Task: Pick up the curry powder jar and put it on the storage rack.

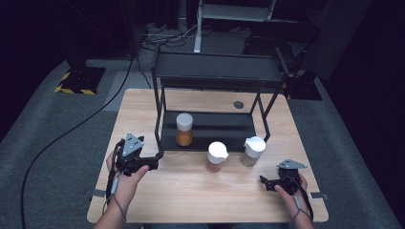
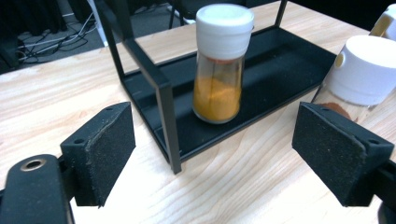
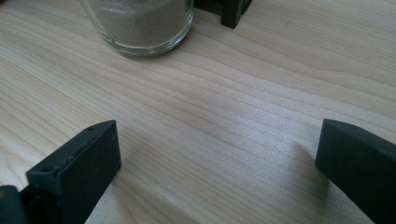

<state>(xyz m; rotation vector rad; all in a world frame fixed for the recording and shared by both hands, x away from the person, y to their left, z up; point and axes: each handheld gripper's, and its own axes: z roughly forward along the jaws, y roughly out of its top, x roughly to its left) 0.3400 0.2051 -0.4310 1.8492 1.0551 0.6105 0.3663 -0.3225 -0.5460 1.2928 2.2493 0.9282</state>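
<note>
A white-capped jar of orange powder (image 1: pixel 184 129) (image 2: pixel 220 70) stands upright on the lower shelf of a black two-tier rack (image 1: pixel 217 69). Two more white-capped jars stand on the table in front of the rack: one with reddish-brown contents (image 1: pixel 216 156) (image 2: pixel 362 74) and one with pale contents (image 1: pixel 252 150) (image 3: pixel 140 23). My left gripper (image 1: pixel 155 164) (image 2: pixel 219 158) is open and empty, just short of the rack's front-left post (image 2: pixel 166 107). My right gripper (image 1: pixel 265 182) (image 3: pixel 219 163) is open over bare wood, a short way before the pale jar.
The wooden table (image 1: pixel 191 195) has bare room along its front. A small dark disc (image 1: pixel 238 104) lies behind the rack. The rack's front-right foot (image 3: pixel 232 11) stands beside the pale jar. Cables and a yellow-striped stand base (image 1: pixel 76 78) sit on the floor beyond.
</note>
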